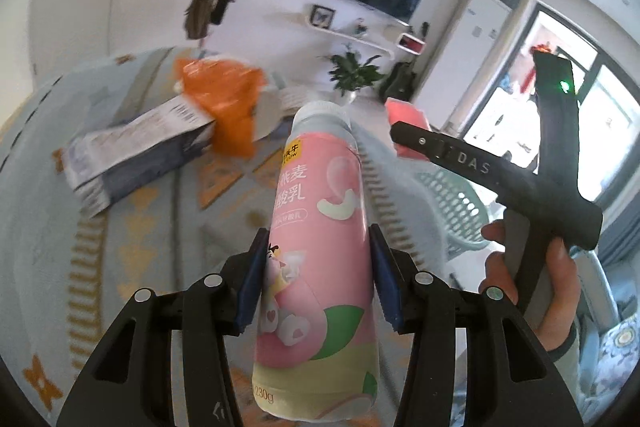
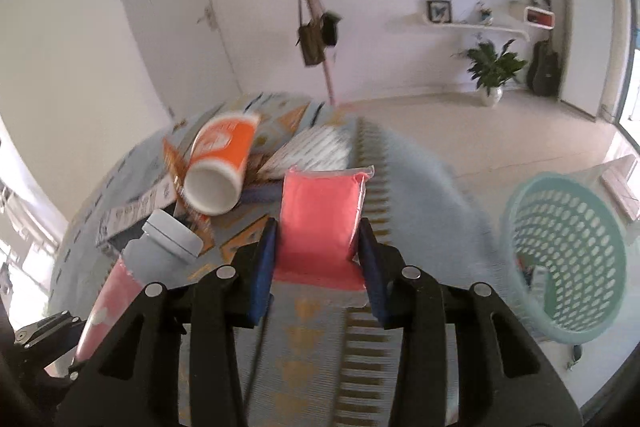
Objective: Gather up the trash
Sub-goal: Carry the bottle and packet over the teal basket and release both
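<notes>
Trash is in both grippers at once. Nearest, the left gripper (image 1: 316,287) clamps a pink yogurt bottle (image 1: 316,267) around its middle, cap tipped away. Beside it the person's right hand (image 1: 532,291) wraps the other tool's grip, and the right gripper (image 2: 318,255) pinches a flat pink packet (image 2: 320,223) above the patterned tablecloth (image 2: 304,347). Farther along the table lie an orange paper cup (image 2: 220,163) on its side and a printed carton (image 1: 132,155). A mint laundry basket (image 2: 560,259) stands off to the right, past the table's edge.
</notes>
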The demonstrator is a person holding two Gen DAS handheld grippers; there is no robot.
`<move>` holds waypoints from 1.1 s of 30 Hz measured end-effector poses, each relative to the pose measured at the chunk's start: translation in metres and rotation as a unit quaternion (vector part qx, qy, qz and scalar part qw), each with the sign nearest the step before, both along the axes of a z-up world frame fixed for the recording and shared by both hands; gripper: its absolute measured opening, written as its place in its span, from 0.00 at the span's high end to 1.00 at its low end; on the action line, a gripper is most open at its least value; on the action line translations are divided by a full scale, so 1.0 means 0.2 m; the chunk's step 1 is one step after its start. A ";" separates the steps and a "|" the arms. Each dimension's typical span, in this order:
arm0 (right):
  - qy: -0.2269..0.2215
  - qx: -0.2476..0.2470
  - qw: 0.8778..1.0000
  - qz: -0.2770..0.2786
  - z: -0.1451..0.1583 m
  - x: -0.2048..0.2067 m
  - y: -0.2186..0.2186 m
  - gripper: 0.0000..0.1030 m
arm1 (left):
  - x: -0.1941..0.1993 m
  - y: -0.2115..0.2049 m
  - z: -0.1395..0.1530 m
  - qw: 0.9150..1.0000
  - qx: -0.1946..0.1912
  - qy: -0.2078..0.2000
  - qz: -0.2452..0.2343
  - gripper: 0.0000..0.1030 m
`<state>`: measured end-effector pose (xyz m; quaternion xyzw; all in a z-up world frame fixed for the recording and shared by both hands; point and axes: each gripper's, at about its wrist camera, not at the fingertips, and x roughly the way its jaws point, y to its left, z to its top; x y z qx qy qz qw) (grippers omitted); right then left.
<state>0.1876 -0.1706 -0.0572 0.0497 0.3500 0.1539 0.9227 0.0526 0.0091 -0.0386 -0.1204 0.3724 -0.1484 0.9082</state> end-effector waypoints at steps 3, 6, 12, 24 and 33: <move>-0.018 0.001 1.000 -0.024 0.06 -0.01 -0.15 0.65 | 0.05 -0.10 0.05 1.000 0.005 -0.012 -0.011 0.55; -0.028 0.010 0.998 -0.050 0.09 -0.02 -0.31 0.65 | 0.13 -0.23 0.11 0.999 0.022 -0.028 -0.021 0.55; -0.035 0.029 0.993 -0.107 0.08 -0.02 -0.66 0.65 | 0.31 -0.54 0.17 0.996 0.017 -0.043 -0.080 0.55; 0.018 0.038 0.977 -0.209 -0.18 0.07 -1.19 0.65 | 0.78 -1.15 -0.01 0.982 -0.004 0.016 -0.189 0.55; 0.094 0.049 0.962 -0.252 -0.46 0.13 -1.39 0.58 | 1.03 -1.34 -0.28 0.974 -0.033 0.100 -0.199 0.46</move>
